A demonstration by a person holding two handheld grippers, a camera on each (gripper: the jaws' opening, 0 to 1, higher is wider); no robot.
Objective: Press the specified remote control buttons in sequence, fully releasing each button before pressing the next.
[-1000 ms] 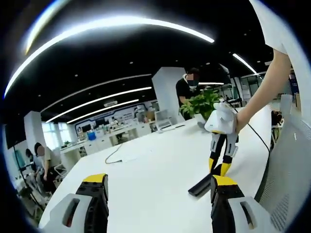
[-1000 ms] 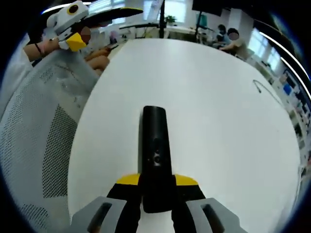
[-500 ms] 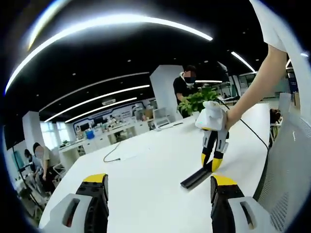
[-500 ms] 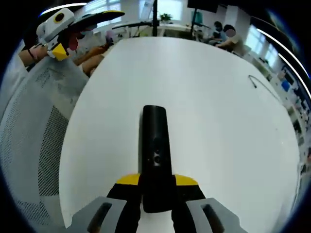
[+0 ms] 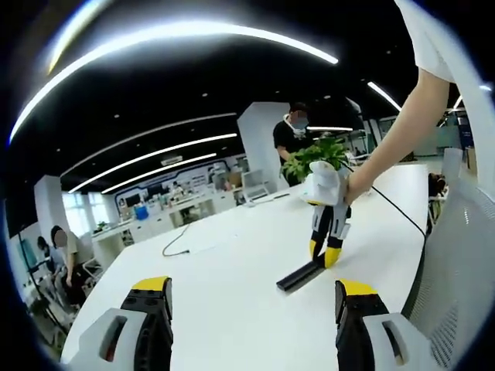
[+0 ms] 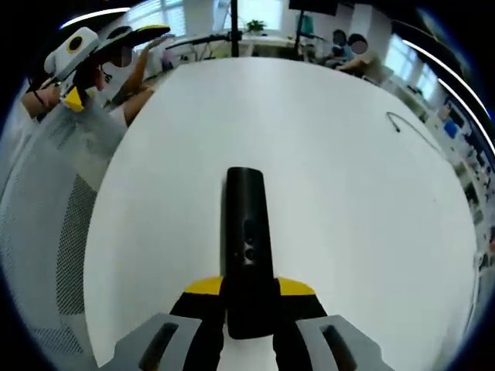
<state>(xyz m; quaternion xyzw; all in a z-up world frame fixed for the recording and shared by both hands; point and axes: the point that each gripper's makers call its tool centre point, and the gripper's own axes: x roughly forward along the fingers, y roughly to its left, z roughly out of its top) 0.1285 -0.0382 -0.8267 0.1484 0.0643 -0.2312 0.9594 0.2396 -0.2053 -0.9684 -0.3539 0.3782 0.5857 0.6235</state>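
A long black remote control [image 6: 246, 232] lies along the right gripper view, its near end clamped between the yellow-tipped jaws of my right gripper [image 6: 247, 292], over the white table [image 6: 356, 201]. In the left gripper view that same right gripper [image 5: 325, 243] hangs from a person's hand and holds the remote [image 5: 300, 273] slanting down to the table [image 5: 232, 301]. My left gripper [image 5: 251, 297] is raised off the table with its jaws wide apart and nothing between them. It also appears as a white and yellow left gripper [image 6: 73, 58] at the upper left of the right gripper view.
A white mesh chair [image 5: 456, 255] [image 6: 42, 232] stands at the table's edge. A thin cable [image 5: 179, 246] [image 6: 404, 126] lies farther along the table. A potted plant [image 5: 313, 161] and a standing person [image 5: 288, 141] are at the far end, with other people seated beyond.
In the left gripper view my right gripper and the remote have shifted left and farther off. The remote stays fixed in the right jaws, and the left jaws stay open.
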